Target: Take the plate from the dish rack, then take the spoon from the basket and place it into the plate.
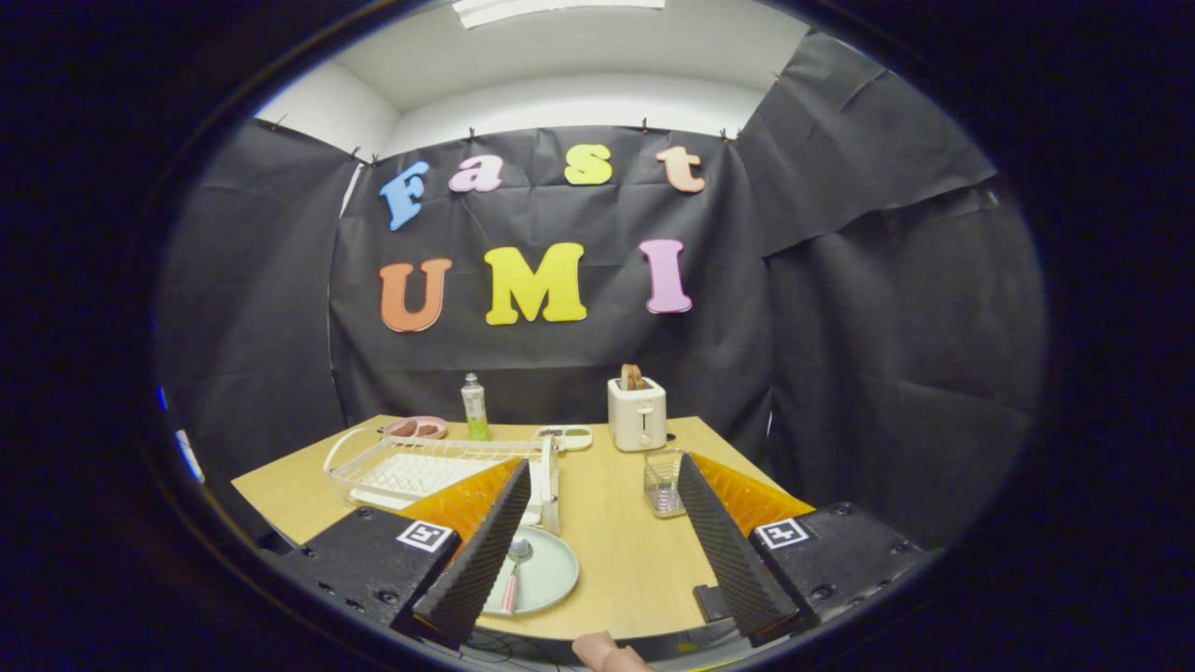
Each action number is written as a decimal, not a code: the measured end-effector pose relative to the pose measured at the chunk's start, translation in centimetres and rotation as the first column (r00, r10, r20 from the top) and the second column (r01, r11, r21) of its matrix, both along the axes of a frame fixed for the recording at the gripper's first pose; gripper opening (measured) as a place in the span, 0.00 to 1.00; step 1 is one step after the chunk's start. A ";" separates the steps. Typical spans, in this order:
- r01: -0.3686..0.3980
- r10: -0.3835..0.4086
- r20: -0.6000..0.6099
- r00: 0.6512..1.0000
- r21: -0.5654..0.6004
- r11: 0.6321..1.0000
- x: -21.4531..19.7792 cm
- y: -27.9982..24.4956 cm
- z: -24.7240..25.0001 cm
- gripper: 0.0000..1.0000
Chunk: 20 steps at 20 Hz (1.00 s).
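Observation:
A pale green plate (546, 574) lies flat on the wooden table (625, 551), just inside my left finger (481, 551). A spoon (513, 571) with a pink handle rests in the plate, bowl end toward the rack. The white wire dish rack (420, 467) stands beyond the left finger. A small clear basket (663, 483) sits just ahead of my right finger (724, 551). My gripper (602, 560) hangs open above the table's near edge, with nothing between the fingers.
A cream toaster (637, 413) with toast in it stands at the back. A green tube (475, 408), a pink dish (417, 427) and a small white tray (566, 437) line the far edge. A person's fingertip (607, 651) shows below the fingers.

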<state>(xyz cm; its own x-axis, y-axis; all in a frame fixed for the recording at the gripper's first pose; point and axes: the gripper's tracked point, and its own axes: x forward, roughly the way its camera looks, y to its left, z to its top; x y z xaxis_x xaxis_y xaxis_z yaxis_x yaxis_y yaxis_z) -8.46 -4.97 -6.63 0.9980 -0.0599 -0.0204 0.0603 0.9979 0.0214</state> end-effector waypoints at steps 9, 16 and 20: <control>-0.075 0.078 0.036 0.996 -0.084 0.994 -5.3 2.3 1.5 1.00; -0.040 0.046 0.053 0.998 -0.103 0.994 -7.4 1.6 2.4 1.00; -0.038 0.044 0.072 0.996 -0.087 0.996 -8.2 1.2 2.8 1.00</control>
<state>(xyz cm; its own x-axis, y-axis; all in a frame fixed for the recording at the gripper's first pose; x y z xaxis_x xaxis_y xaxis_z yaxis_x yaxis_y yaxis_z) -16.67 -3.81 -3.81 0.9982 -0.0176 0.0566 0.0210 0.9979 -0.0609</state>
